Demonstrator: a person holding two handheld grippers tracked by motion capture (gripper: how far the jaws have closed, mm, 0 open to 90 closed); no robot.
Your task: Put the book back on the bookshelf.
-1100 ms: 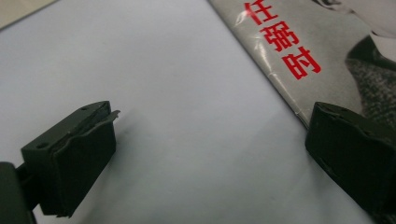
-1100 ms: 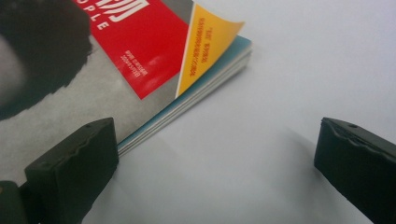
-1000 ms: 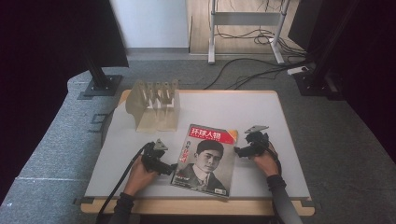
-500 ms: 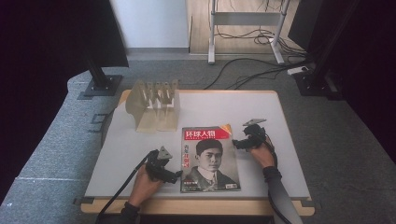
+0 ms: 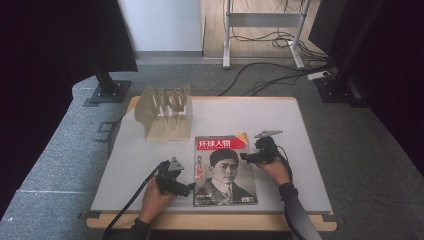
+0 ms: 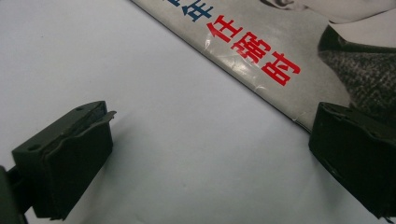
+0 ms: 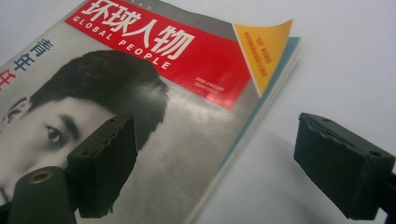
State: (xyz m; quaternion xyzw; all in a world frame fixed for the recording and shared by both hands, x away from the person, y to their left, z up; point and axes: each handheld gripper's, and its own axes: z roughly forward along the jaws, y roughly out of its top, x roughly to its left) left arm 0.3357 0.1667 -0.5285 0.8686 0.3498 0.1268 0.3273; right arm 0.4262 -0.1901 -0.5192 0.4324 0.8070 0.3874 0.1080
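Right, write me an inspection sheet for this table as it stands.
Surface: white table top, wooden front edge.
Job's things: magazine lying flat, cover up, its upper right corner curled.
Clutter: wooden slotted rack at the far left.
Grippers: left tongs open at the magazine's left edge; right tongs open astride its right edge, jaws just been closing, pads not pressing.
Cables: one trails from each gripper; more on the floor beyond.
Surroundings: grey carpet, black stands, metal frame.

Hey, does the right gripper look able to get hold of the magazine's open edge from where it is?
Probably yes. The right gripper sits at the magazine edge, jaws just closing but apart, one over the cover, one over bare table, nothing between.
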